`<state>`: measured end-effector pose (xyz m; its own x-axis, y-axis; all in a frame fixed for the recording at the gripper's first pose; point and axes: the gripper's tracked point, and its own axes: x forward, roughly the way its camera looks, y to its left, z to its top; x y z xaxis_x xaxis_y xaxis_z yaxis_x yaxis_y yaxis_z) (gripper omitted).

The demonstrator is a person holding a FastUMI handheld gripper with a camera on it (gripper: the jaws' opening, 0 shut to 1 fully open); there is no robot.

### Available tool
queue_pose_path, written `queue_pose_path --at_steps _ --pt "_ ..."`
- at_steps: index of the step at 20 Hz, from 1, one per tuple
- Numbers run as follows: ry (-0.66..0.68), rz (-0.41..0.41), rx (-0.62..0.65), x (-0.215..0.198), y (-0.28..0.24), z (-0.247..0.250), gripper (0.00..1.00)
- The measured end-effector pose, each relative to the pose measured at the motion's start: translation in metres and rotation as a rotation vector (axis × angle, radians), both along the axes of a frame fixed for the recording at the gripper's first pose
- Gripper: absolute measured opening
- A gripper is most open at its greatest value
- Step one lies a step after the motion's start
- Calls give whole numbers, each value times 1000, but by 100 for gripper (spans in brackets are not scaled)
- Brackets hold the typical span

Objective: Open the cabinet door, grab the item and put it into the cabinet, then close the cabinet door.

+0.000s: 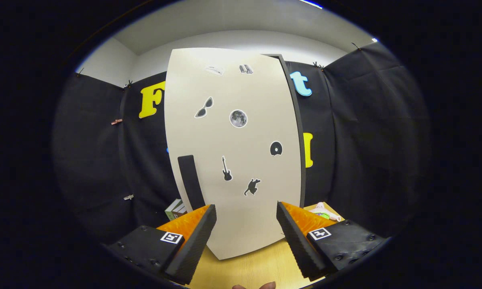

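Observation:
A tall cream cabinet (233,152) stands upright on the wooden table (257,269), straight ahead of my fingers. Its door is closed, covered with small black stickers, and a dark vertical handle (190,181) sits near its lower left edge. My gripper (246,212) is open, with a wide gap between the fingers and nothing between them. The left fingertip is just below and right of the handle. A pale item with green and pink parts (323,212) lies on the table to the right of the cabinet, beyond the right finger.
A small green and white box (176,208) rests on the table left of the cabinet, behind the left finger. Black cloth walls close in the booth on both sides and behind. A person's fingertips (254,286) show at the table's near edge.

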<state>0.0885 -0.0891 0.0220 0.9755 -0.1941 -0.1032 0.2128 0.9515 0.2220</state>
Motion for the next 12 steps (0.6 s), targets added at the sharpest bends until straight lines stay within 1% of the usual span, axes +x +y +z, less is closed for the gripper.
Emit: queue_pose_path --at_steps 12 --pt "-10 -5 -23 -9 -2 2 97"
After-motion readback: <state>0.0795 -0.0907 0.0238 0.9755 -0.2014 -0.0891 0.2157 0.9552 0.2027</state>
